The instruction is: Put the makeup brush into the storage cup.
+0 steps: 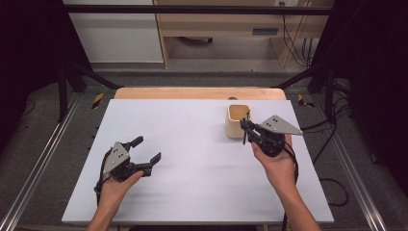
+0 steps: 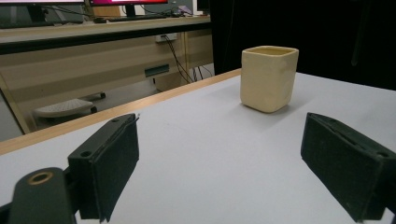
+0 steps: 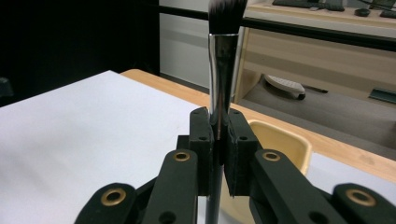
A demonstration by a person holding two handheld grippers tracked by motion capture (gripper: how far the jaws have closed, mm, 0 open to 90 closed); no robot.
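A cream square cup (image 1: 237,120) stands upright at the back right of the white tabletop (image 1: 192,183). My right gripper (image 1: 248,129) hovers just beside the cup's near right side, shut on a makeup brush (image 1: 246,134). In the right gripper view the brush (image 3: 223,60) stands upright between the pressed jaws (image 3: 219,122), silver ferrule and dark bristles up, with the cup (image 3: 280,144) right behind them. My left gripper (image 1: 146,150) rests low at the front left, open and holding nothing. In the left gripper view its jaws (image 2: 223,140) stand wide apart, and the cup (image 2: 269,77) is far ahead.
A wooden strip (image 1: 199,93) borders the table's far edge. Black frame bars (image 1: 192,9) and metal rails (image 1: 38,163) surround the table. Cables (image 1: 332,183) trail off at the right. A wooden desk (image 2: 93,56) stands beyond the table.
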